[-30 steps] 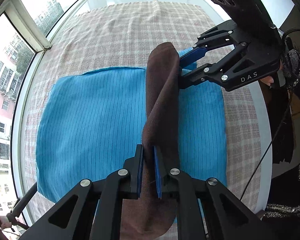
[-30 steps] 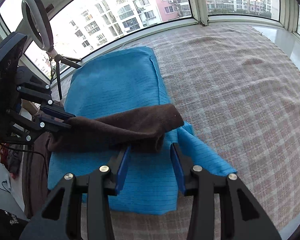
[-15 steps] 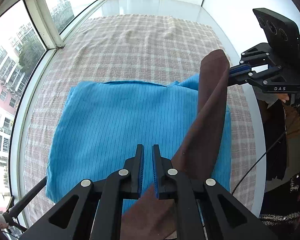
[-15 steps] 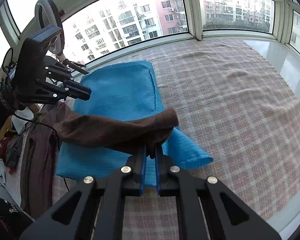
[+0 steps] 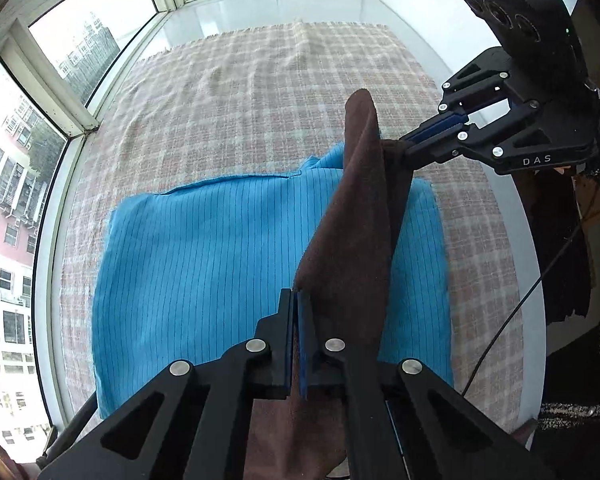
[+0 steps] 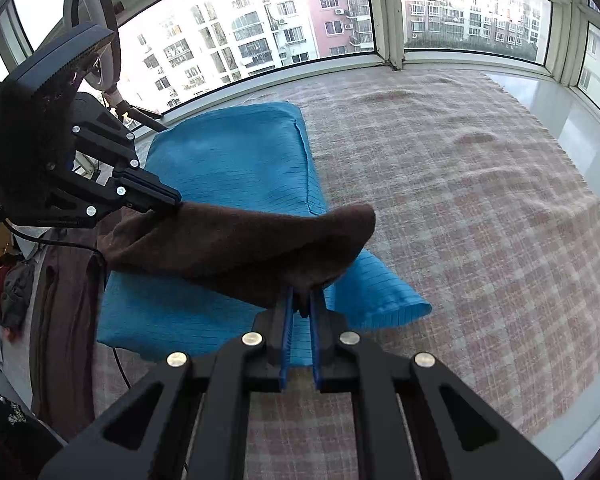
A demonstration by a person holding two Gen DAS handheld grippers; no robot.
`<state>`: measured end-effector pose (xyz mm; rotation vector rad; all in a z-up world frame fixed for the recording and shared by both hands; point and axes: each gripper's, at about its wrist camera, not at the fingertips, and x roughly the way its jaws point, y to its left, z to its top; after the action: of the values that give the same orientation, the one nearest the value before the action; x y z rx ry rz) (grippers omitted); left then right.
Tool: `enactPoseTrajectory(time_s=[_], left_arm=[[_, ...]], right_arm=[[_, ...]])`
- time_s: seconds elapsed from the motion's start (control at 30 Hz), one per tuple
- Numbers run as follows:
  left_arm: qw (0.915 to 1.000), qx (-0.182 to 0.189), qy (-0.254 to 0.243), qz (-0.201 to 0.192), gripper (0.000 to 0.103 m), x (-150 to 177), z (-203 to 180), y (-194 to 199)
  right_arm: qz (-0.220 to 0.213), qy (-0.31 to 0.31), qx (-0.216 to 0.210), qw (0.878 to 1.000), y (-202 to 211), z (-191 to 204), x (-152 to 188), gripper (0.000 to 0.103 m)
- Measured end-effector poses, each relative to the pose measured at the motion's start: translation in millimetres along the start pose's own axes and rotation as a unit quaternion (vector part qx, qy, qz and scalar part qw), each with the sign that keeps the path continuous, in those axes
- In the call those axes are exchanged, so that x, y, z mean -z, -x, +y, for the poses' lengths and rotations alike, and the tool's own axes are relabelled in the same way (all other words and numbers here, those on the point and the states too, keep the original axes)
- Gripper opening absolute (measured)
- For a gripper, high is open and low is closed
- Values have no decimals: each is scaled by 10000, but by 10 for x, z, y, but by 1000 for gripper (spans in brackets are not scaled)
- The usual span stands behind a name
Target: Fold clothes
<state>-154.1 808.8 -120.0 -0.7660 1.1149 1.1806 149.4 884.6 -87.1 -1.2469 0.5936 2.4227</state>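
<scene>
Both tongs [image 5: 297, 300] [image 6: 300, 300] pinching brown garment [image 5: 360, 220]; ring light [image 6: 90, 36] only in right view.

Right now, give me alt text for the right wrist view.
Both grippers pinch a brown garment stretched above a folded blue garment: the right gripper at its near end, the left gripper at its far left. A plaid cloth covers the surface under windows.

Bright daylight is pouring through the windows [image 6: 260, 40], glaring on the white sill [image 5: 260, 8], while fisheye distortion is bending sharp edges.
</scene>
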Motion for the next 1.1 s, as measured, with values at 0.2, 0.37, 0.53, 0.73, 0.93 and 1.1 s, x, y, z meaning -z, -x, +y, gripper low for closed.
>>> enactPoseTrajectory(time_s=[0.2,0.37,0.53,0.73,0.93,1.1], left_arm=[[9949,-574,823,41,5,-69,432,-147],[9918,-917,875,183,10,47,423,-182],[9950,-712,705,-54,33,547,168,354],[9931,-313,1101,253,34,1394,-192,357],[9854,-88,1675,307,33,1791,-266,206],[9878,85,1555,60,33,1618,-356,230]], right_arm=[[-445,87,-116,9989,266,35,79,7],[-218,-19,-19,9998,108,-71,253,7],[-592,-230,-193,9978,198,-156,185,7],[-948,34,-130,9954,313,-38,-111,7],[-1403,585,-240,9881,667,260,-455,7],[-922,428,-222,9946,512,50,13,7]])
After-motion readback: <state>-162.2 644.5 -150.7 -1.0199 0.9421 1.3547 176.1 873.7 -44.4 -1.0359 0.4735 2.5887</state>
